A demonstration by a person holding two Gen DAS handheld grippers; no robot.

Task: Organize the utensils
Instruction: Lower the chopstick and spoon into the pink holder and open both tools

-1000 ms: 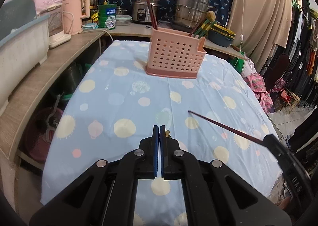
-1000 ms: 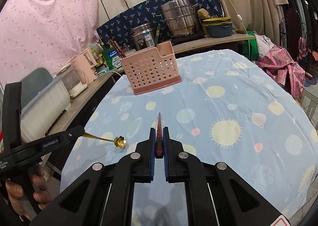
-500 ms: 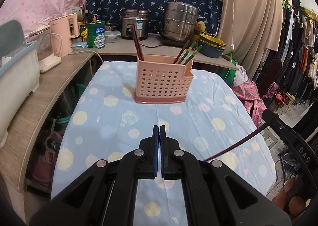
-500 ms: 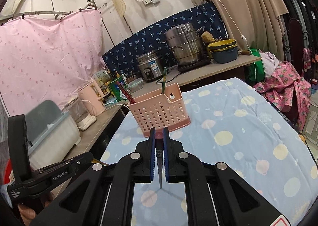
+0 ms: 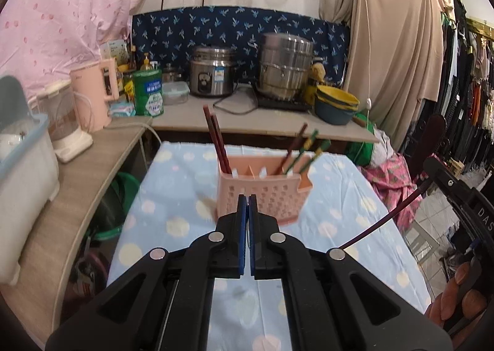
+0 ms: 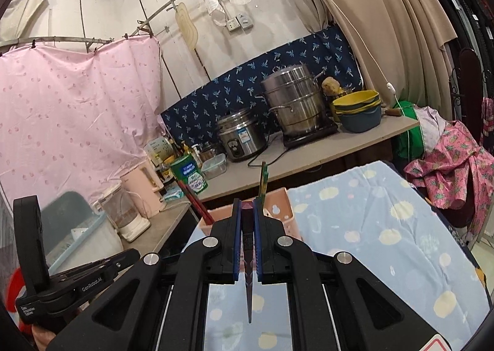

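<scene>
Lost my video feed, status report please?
Left claw shut. Right claw shut on chopstick. Pink basket ahead on table, nothing in between.

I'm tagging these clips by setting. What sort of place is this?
Probably a makeshift home kitchen sharing a room with clothes storage: a rice cooker and steel steamer pot stand on the counter, and garments hang on a rack at right.

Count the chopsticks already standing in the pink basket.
5: two dark red chopsticks in the pink basket at its left end, one dark red chopstick and two green chopsticks at its right. Others may be hidden.
</scene>
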